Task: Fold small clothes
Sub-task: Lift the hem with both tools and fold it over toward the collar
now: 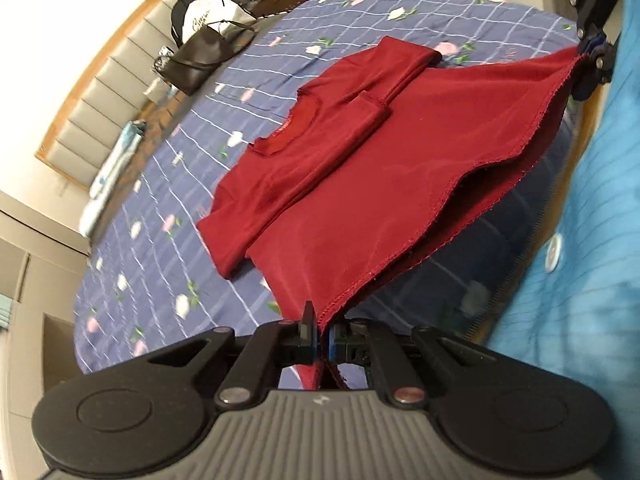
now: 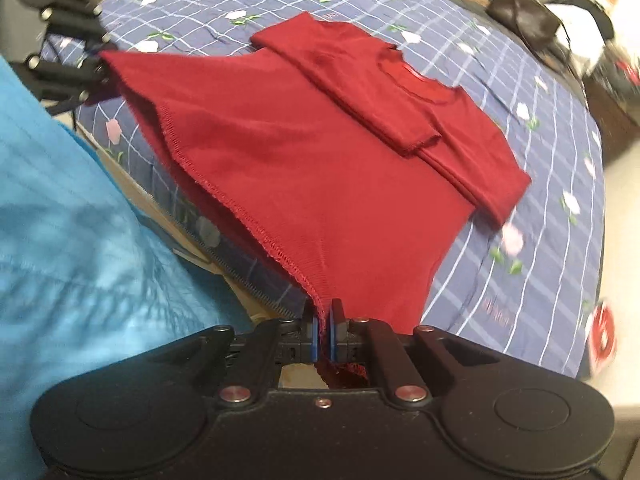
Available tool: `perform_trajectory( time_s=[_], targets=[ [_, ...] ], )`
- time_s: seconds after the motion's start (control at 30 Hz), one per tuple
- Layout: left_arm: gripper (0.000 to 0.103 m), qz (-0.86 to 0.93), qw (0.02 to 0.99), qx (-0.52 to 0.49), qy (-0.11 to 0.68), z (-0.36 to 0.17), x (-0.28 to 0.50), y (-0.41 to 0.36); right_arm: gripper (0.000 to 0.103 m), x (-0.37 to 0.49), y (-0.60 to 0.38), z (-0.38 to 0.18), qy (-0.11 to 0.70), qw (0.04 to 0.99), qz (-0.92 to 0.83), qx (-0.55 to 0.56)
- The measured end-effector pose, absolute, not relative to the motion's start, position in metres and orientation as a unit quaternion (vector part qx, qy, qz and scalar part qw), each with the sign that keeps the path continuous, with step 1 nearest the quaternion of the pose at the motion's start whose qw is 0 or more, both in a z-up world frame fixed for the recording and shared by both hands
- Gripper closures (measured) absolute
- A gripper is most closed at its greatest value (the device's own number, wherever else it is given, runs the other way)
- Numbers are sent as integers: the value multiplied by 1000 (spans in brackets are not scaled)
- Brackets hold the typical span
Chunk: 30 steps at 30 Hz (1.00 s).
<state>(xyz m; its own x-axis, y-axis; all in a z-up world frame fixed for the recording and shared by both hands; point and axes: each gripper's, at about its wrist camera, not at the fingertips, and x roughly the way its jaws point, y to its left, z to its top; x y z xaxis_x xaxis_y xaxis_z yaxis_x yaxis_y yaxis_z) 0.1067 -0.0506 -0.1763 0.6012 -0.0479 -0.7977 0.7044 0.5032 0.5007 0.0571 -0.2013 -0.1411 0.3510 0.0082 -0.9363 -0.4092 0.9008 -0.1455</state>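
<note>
A dark red long-sleeved shirt (image 1: 360, 152) (image 2: 328, 152) lies on the bed with both sleeves folded across its chest, collar toward the far side. Its bottom hem is lifted off the bed. My left gripper (image 1: 318, 320) is shut on one hem corner, and the same gripper (image 2: 96, 68) shows at the upper left of the right wrist view. My right gripper (image 2: 323, 316) is shut on the other hem corner; in the left wrist view that right gripper (image 1: 588, 54) appears at the top right. The hem hangs stretched between the two.
The bed (image 1: 160, 216) (image 2: 540, 184) has a blue checked sheet with flowers. A black bag (image 1: 196, 60) (image 2: 520, 12) and other bags lie near the padded headboard (image 1: 100, 96). A person's blue garment (image 1: 592, 240) (image 2: 72, 220) fills the near side by the bed's edge.
</note>
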Motion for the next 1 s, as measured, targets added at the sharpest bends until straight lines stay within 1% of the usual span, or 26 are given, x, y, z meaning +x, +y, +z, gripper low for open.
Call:
perform_trajectory(
  time_s=[0.13,0.27,0.57,0.77,0.87,1.0],
  targets=[
    [99,-236,782,424,392,-176,104,-42,98,51,-197,-143,553,805,123,-174],
    [99,-232,781,435,384,-174,106,-40,99,53,-197,-140,545,812,118,-171],
    [99,-220,760,468,394,-184,128,-46,99,98,-217,-122,517,837,105,-143],
    [98,-220,772,449,393,-161,180,-59,99,166,-237,-111,505,846,103,-136],
    [98,-220,778,447,384,-148,222,-71,99,209,-251,-108,497,851,102,-133],
    [98,-224,780,442,383,-146,284,-93,99,277,-272,-111,489,856,101,-134]
  ],
)
